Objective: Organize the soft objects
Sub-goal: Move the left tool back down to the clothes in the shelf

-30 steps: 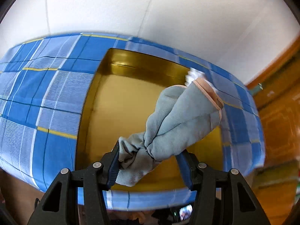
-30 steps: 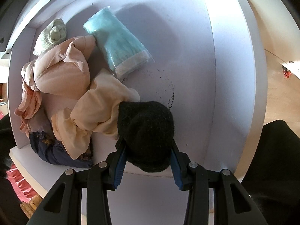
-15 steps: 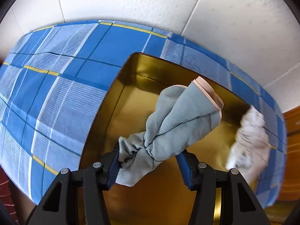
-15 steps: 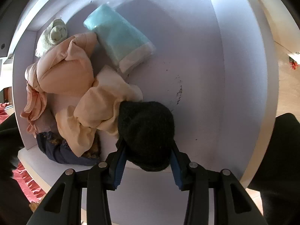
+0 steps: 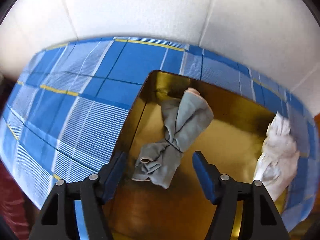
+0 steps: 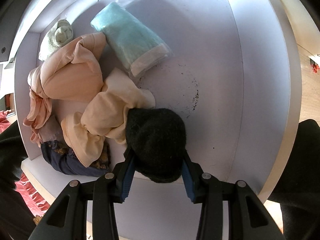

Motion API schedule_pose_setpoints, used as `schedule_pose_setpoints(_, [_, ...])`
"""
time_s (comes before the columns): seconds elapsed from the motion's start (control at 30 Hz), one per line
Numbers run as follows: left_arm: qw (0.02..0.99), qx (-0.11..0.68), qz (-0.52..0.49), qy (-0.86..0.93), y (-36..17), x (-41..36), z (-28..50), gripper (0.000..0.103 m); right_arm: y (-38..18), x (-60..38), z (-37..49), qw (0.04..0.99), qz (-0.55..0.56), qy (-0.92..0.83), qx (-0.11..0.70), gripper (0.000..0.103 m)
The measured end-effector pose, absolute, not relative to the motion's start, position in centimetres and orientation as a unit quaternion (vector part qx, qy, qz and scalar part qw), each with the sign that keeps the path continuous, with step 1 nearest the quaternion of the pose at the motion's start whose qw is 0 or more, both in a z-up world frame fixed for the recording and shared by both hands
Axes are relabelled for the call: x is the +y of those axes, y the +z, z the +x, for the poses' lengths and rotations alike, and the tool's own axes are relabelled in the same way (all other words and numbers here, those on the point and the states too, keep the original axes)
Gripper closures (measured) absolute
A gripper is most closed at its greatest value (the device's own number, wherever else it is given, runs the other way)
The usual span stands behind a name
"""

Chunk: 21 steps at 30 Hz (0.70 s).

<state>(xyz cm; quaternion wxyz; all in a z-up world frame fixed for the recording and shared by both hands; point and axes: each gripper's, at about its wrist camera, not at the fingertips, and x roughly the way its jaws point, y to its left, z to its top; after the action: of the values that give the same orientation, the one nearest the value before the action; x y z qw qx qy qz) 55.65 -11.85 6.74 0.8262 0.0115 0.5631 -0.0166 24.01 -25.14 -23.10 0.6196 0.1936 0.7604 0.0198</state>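
Tied grey sock bundle loose in gold-lined box; black one clamped.

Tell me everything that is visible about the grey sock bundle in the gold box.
The grey sock bundle looks like soft knit socks tied at the middle by a thin dark thread. One cuff shows a pale pink edge at the far end; loose ends with an open cuff spread at the near end. It lies on the floor of the gold box, pointing toward the far-left corner. The left claw stands open, its pads apart from the cloth. A white bundle lies separately at the right.
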Motion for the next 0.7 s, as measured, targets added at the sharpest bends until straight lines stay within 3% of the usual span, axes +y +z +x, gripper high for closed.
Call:
schedule_pose_setpoints(0.23, [0.825,0.549,0.134,-0.004,5.2,-14.5,56.0,0.048,-23.1,-25.5,23.8,0.620,0.196,0.019,0.759,0.060])
schedule_pose_setpoints(0.4, [0.826,0.548,0.127,0.041,5.0,-14.0,57.6,0.053,-23.1,-25.2,24.0,0.619,0.193,0.020,0.761,0.060])
schedule_pose_setpoints(0.53, [0.826,0.552,0.112,0.039,5.0,-14.0,57.6,0.053,-23.0,-25.1,24.4,0.618,0.193,0.021,0.762,0.059])
schedule_pose_setpoints(0.7, [0.840,0.537,0.079,0.002,6.0,-13.8,56.5,0.040,-23.0,-25.2,24.5,0.619,0.193,0.020,0.761,0.059])
